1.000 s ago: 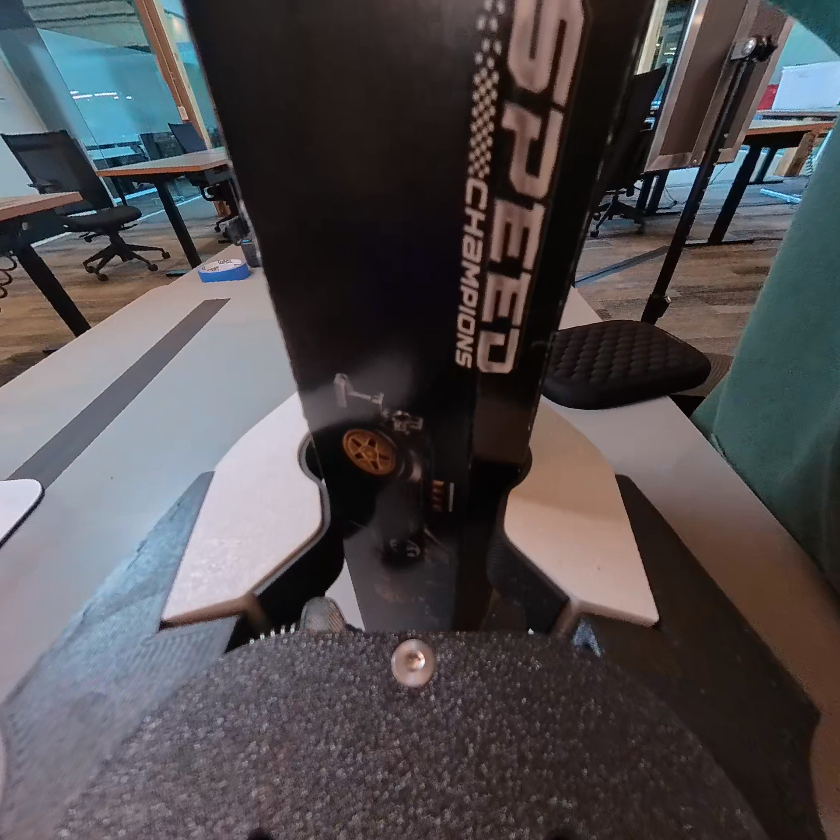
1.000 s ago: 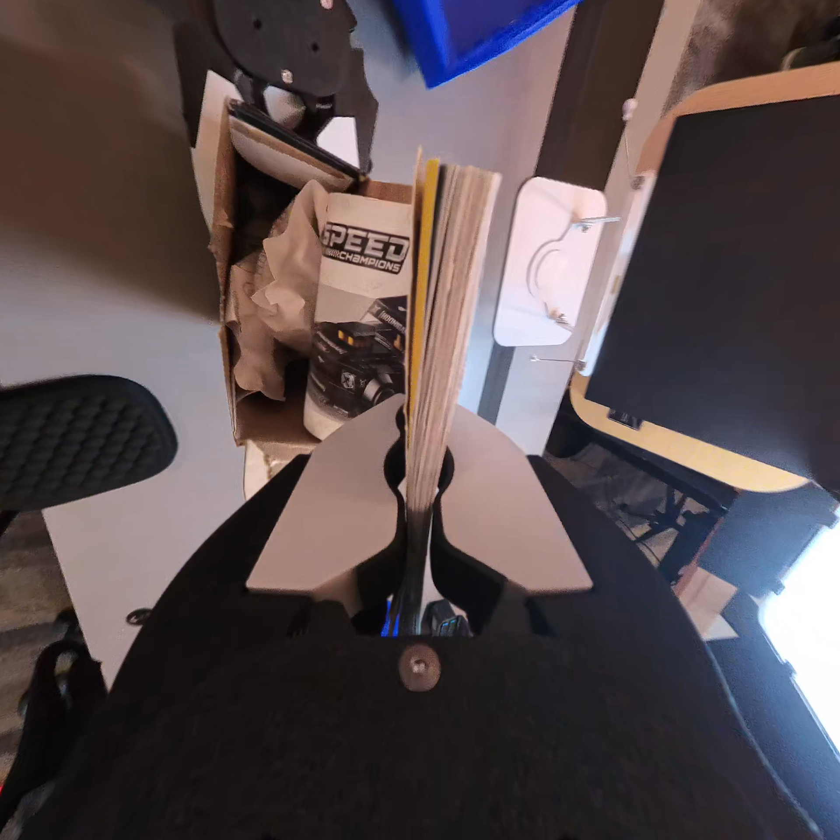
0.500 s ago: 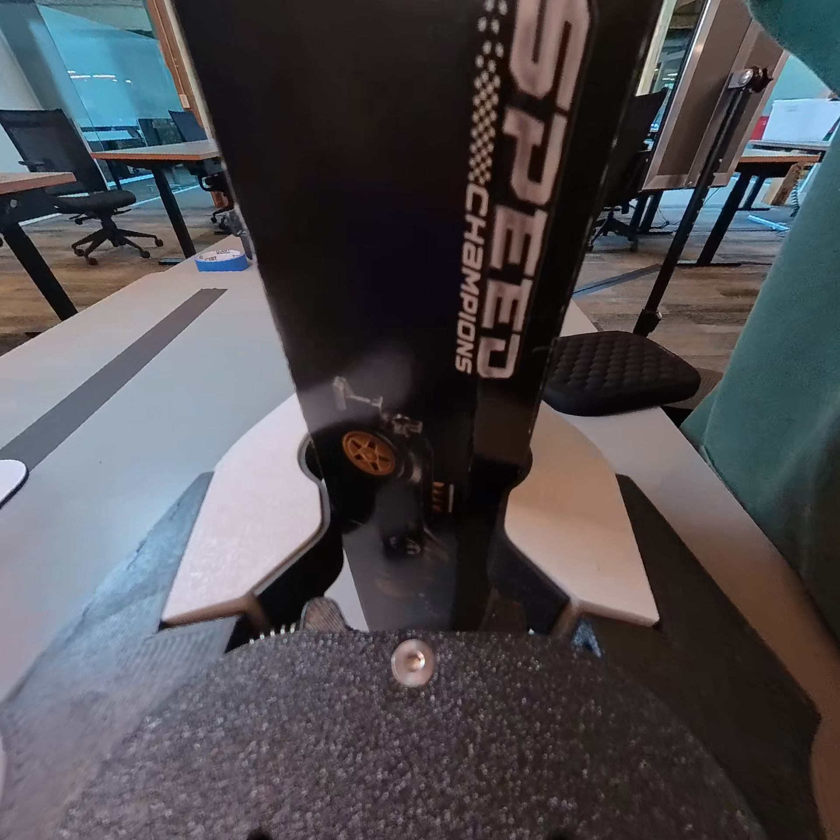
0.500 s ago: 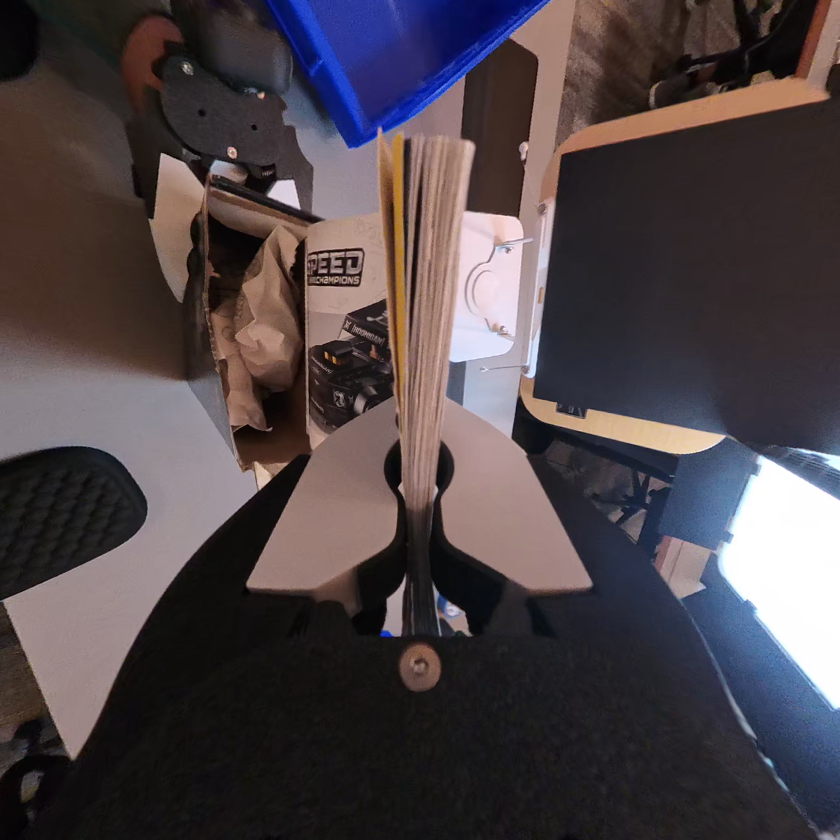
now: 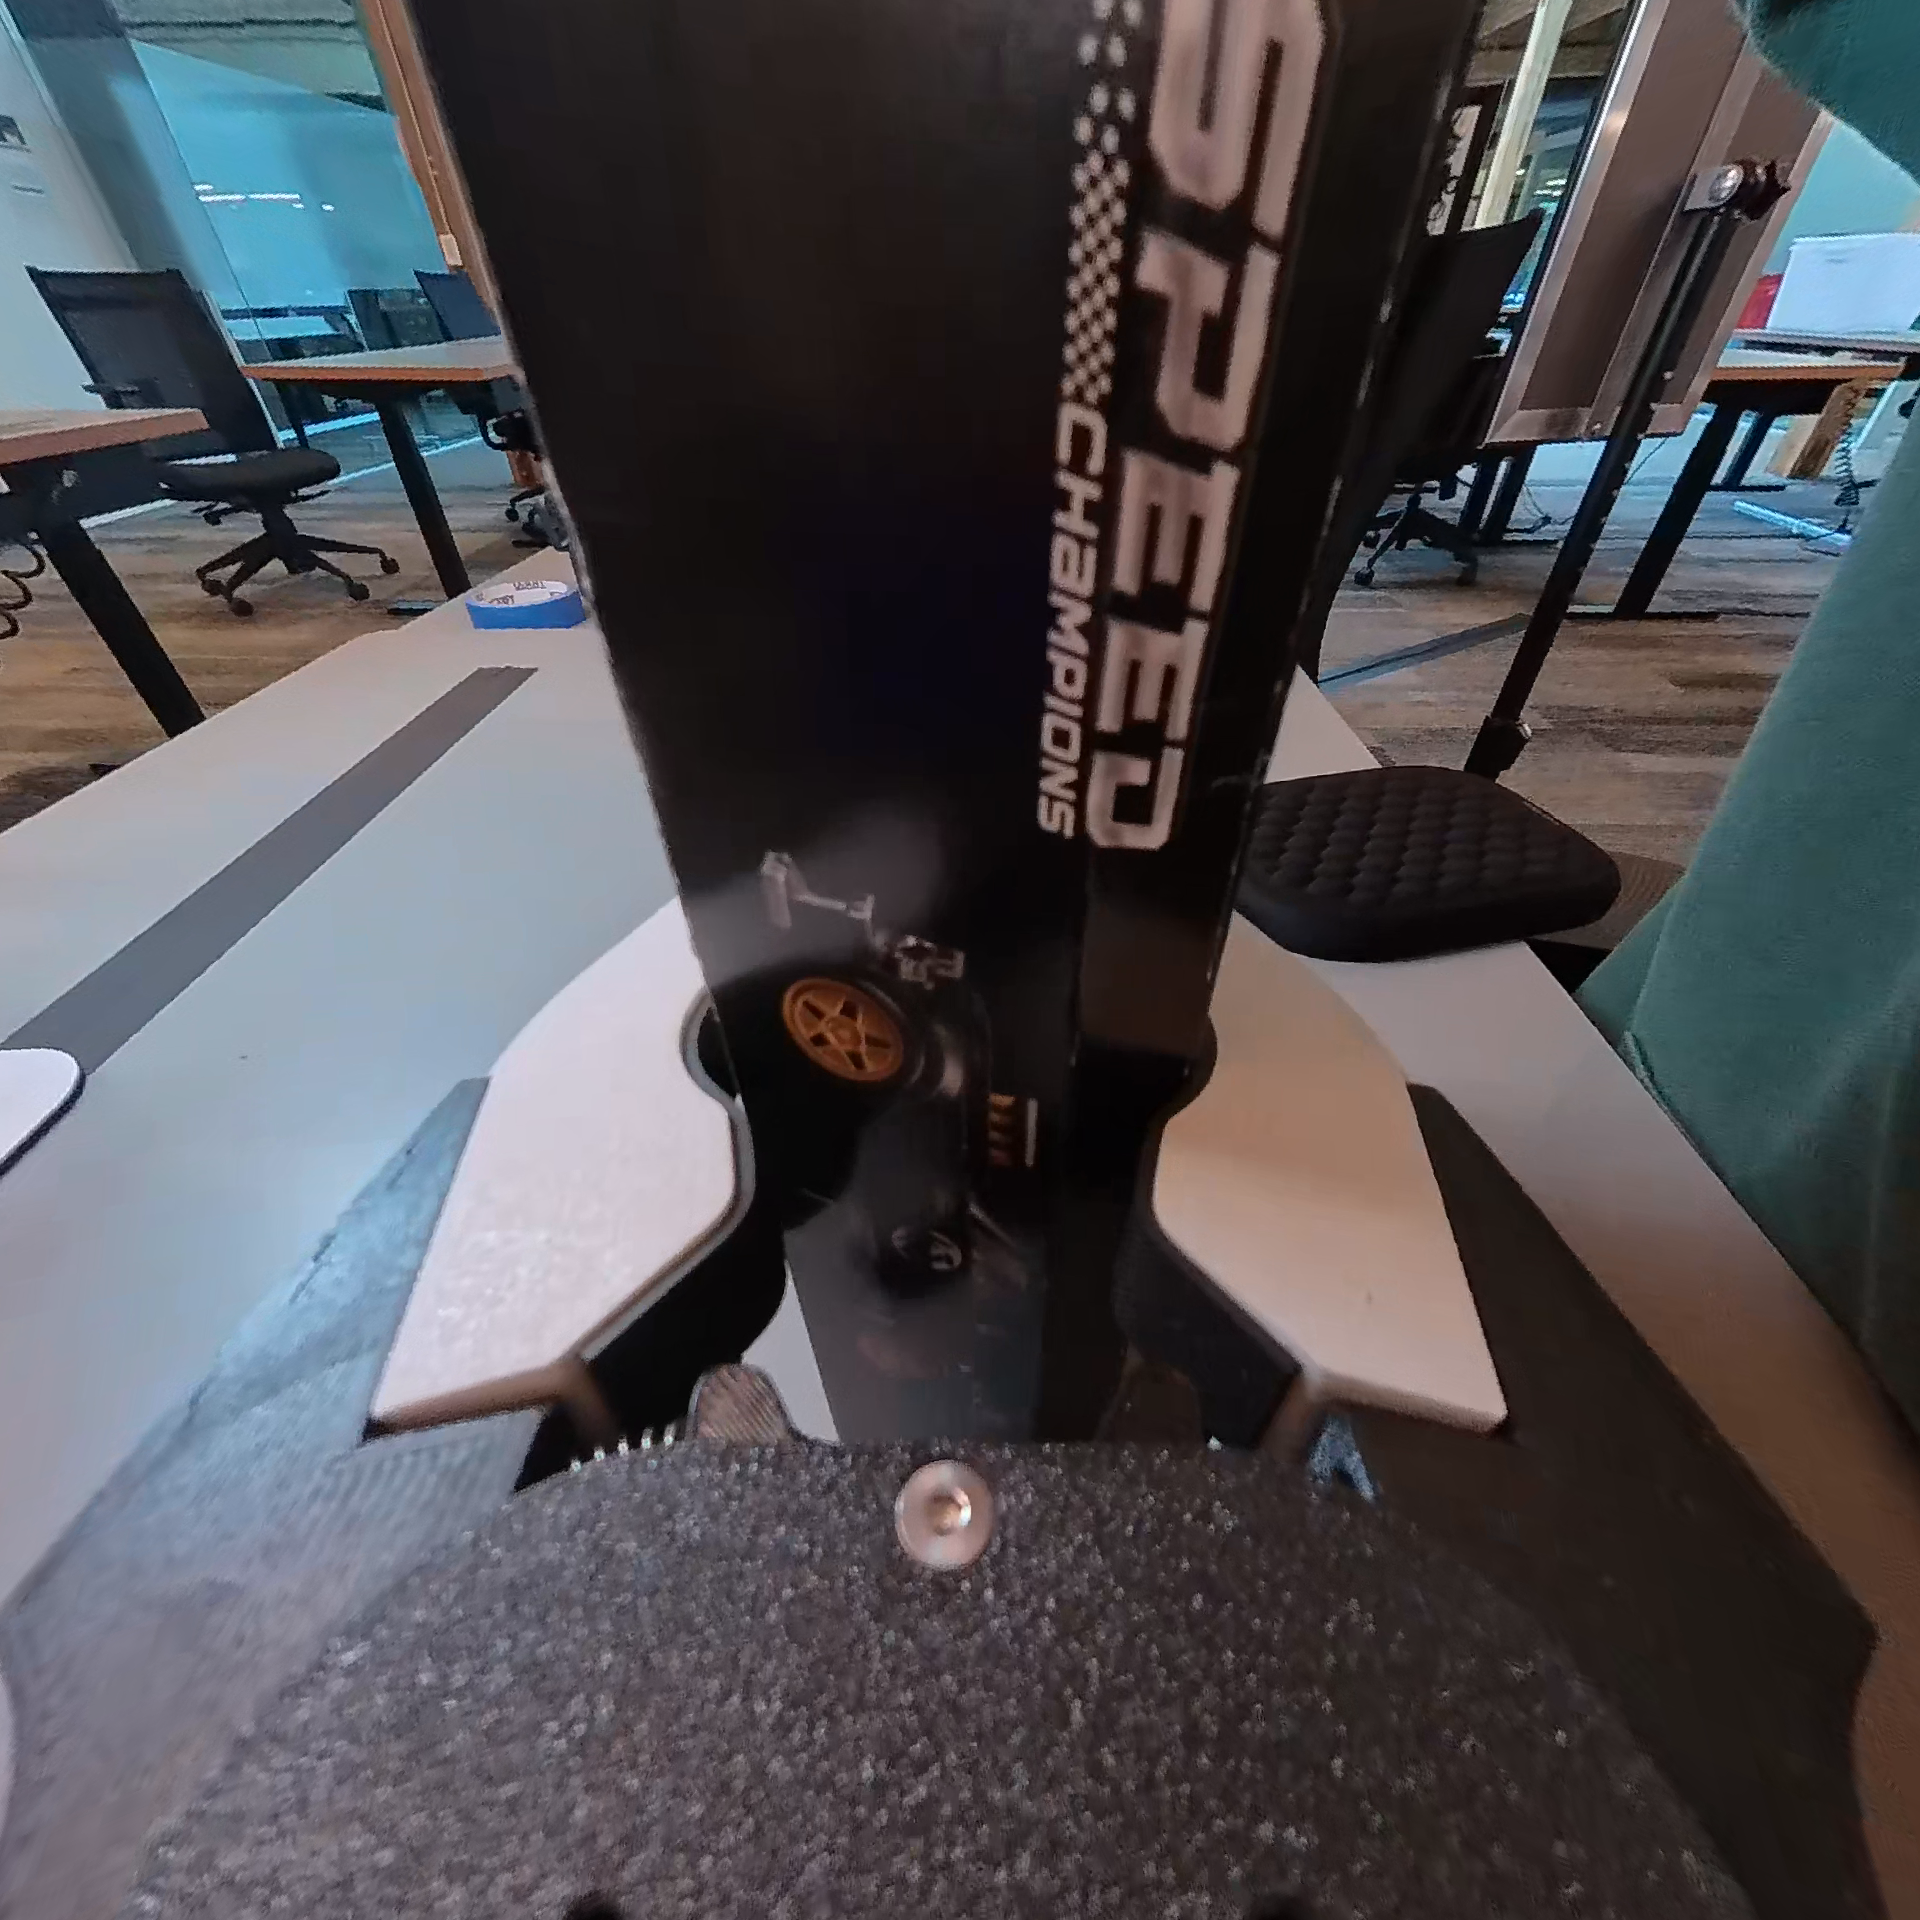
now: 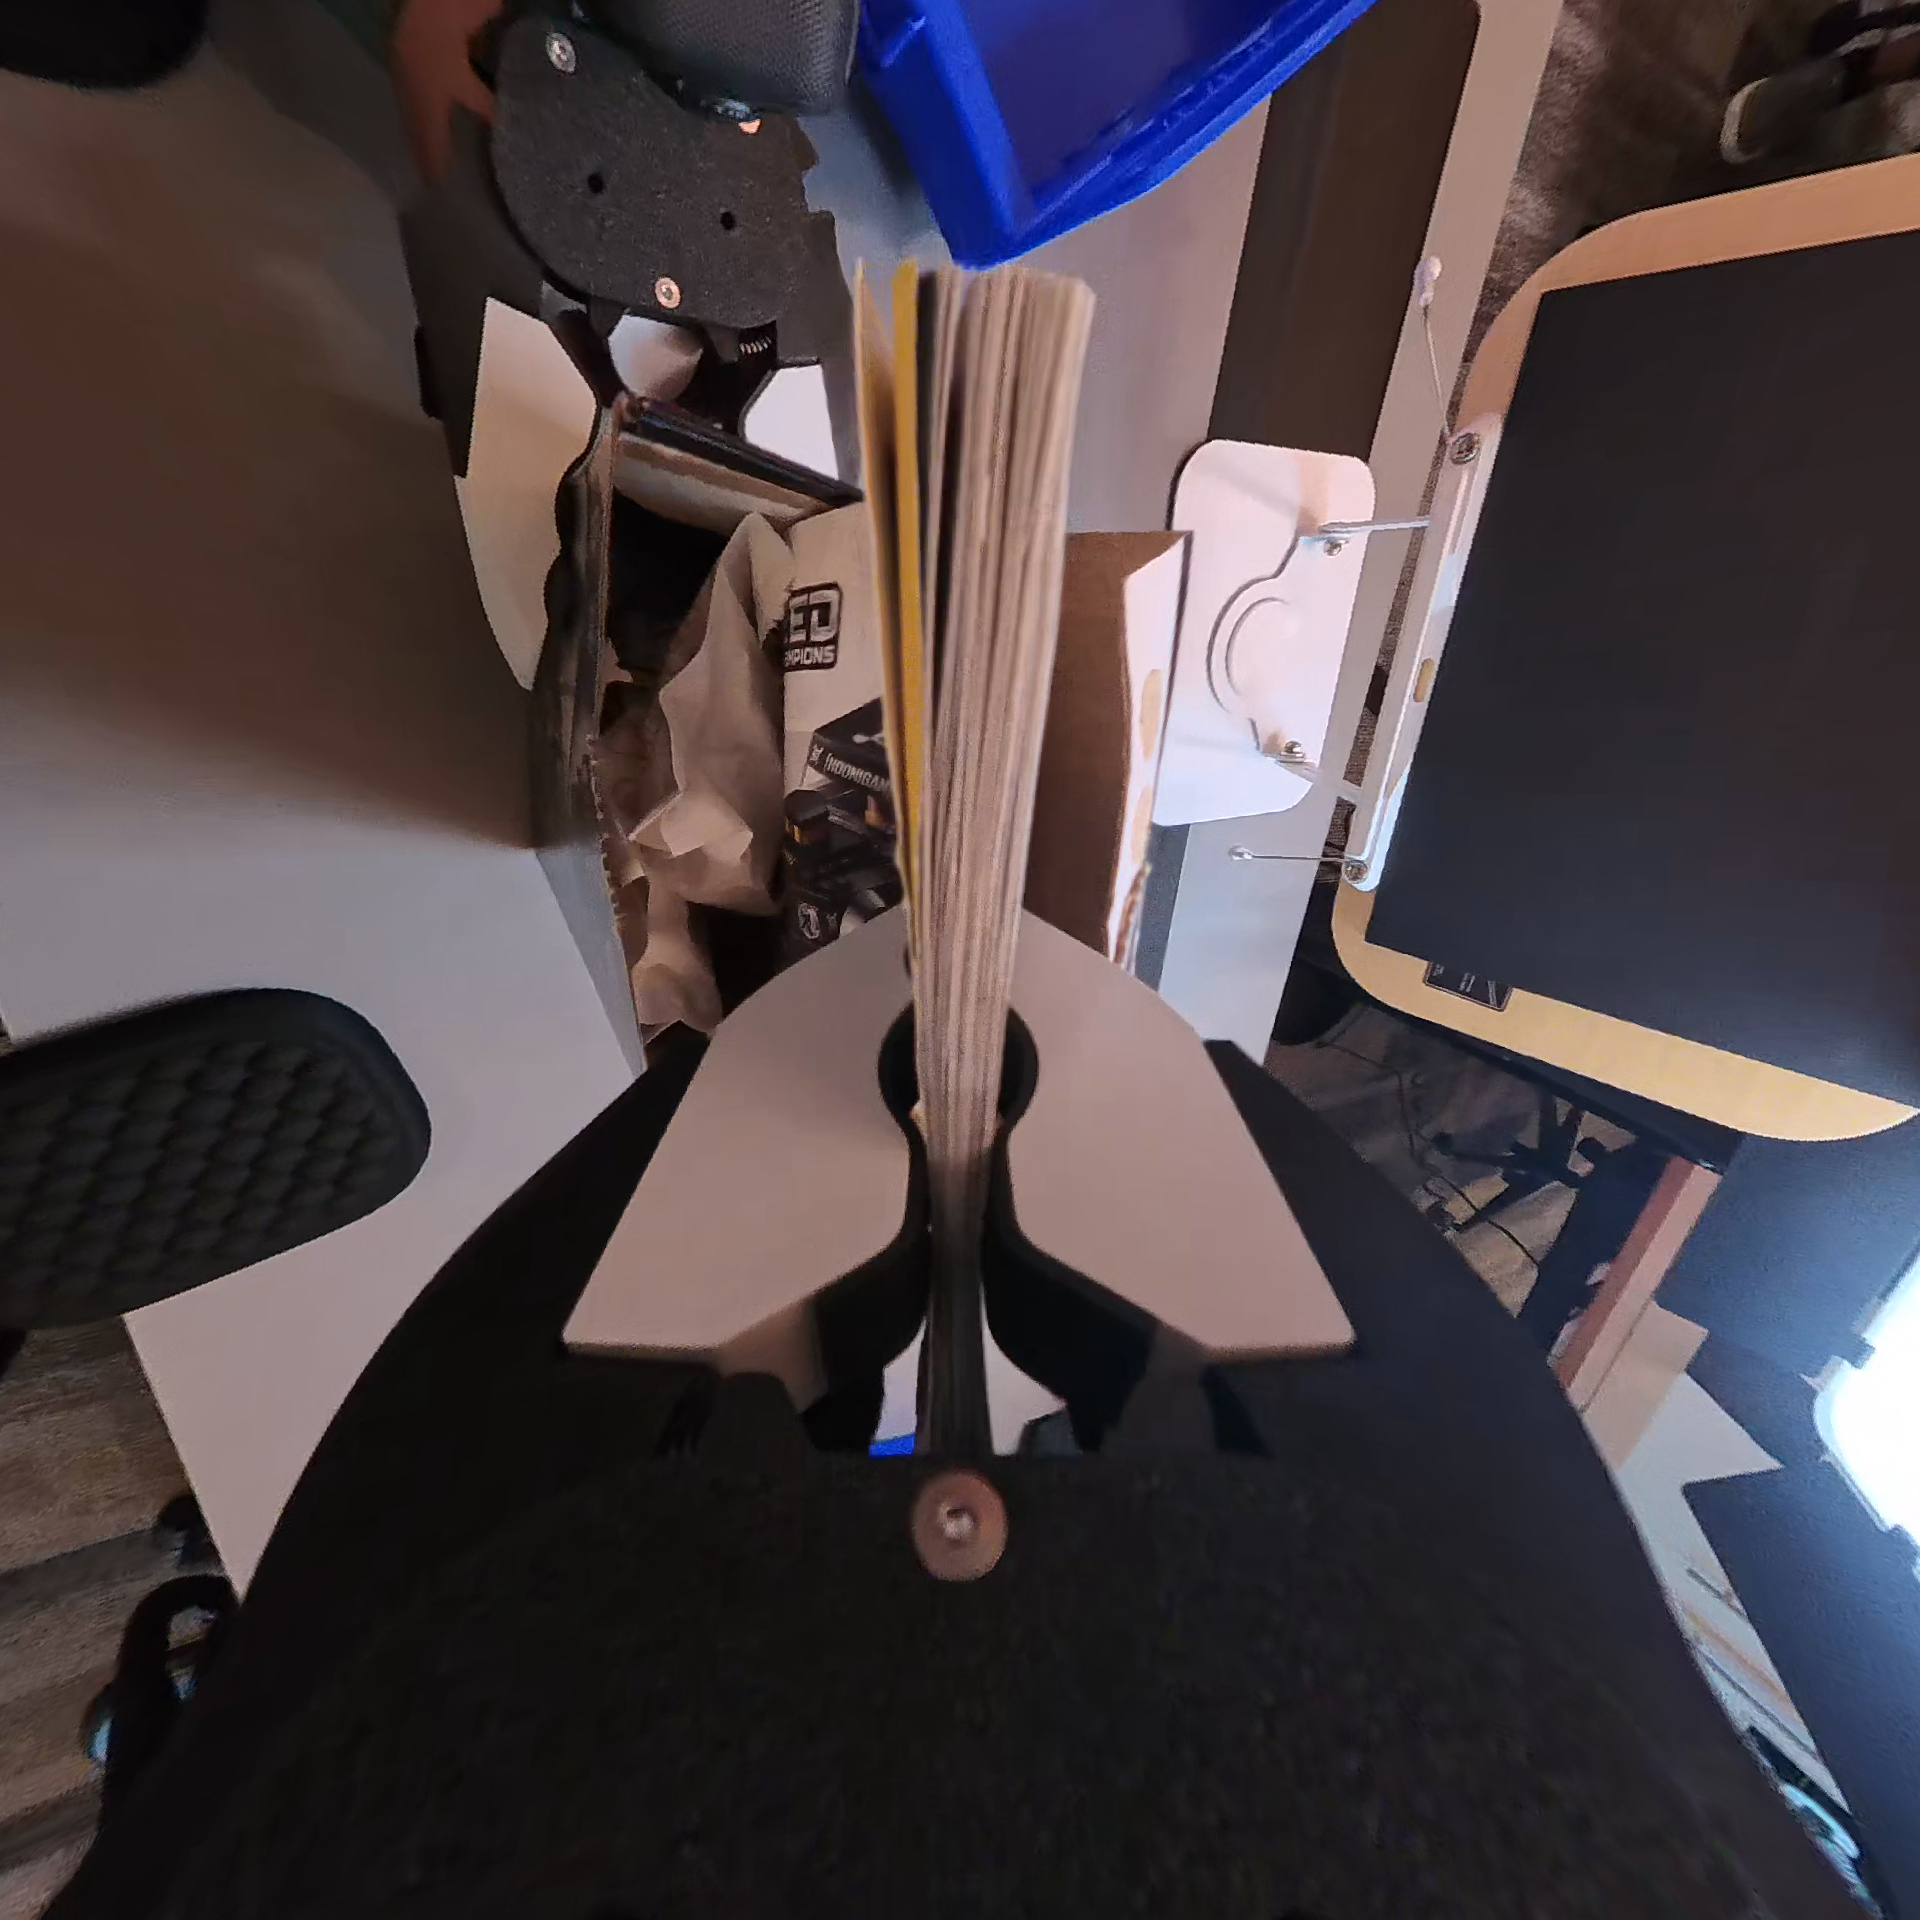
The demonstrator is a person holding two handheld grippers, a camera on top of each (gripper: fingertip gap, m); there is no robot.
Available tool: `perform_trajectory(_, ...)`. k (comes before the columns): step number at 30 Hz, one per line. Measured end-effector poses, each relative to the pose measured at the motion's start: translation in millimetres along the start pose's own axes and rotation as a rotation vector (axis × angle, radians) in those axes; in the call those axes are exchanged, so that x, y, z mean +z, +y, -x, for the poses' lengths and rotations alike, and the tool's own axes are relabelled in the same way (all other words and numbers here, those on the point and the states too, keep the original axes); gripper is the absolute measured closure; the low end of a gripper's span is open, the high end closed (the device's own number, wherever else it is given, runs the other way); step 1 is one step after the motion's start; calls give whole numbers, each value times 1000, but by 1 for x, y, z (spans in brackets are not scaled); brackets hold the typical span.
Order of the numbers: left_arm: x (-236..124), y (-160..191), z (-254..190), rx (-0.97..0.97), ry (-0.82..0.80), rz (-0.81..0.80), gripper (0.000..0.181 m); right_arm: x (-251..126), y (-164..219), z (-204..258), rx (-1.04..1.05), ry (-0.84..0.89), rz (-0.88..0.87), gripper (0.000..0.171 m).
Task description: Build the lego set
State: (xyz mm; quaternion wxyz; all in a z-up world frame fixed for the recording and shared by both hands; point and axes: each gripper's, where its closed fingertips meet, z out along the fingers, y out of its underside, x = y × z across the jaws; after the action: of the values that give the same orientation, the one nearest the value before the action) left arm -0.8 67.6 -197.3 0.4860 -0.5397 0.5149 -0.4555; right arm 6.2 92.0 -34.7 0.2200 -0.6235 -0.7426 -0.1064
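My left gripper is shut on the black lego box, which stands upright over the white table. In the right wrist view the same box is open at the top, with crumpled paper bags and a printed white booklet inside, and the left gripper holds its far end. My right gripper is shut on an instruction booklet, seen edge-on with its pages fanned, held above the open box.
A blue bin sits on the table beyond the box. A black padded armrest is at the table edge. A blue tape roll lies far back. A white mount plate and a black wood-edged panel are to the right. Left tips to right tips: about 15 centimeters.
My right gripper has carried the booklet up and away from the open box, which now sits lower and more to the left behind it. The left gripper and box barely moved.
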Motion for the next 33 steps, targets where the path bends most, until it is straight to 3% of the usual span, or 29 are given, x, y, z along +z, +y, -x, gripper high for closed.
perform_trajectory(5,-3,-1,10,-59,-30,-8,101,14,0,21,-11,-74,11,167)
perform_trajectory(7,-7,-1,13,-59,-25,-16,102,9,-3,-2,-38,83,-1,167)
perform_trajectory(10,-7,1,9,14,-43,5,102,-3,-5,-8,79,-20,-70,166)
perform_trajectory(14,-8,1,10,2,-50,-6,102,-9,-9,-15,126,-11,-131,166)
perform_trajectory(19,-8,0,16,-23,-80,-22,101,17,-1,13,143,-147,-117,166)
perform_trajectory(22,-10,0,15,-19,-62,-32,101,8,-3,-7,116,-28,-104,166)
perform_trajectory(24,-9,1,7,44,-54,-16,102,-3,-2,-18,172,-54,-130,166)
perform_trajectory(29,-8,0,3,62,-56,-18,102,16,5,-9,180,-99,-104,166)
perform_trajectory(33,-11,1,9,19,-70,-20,101,0,-1,-16,180,-84,-134,166)
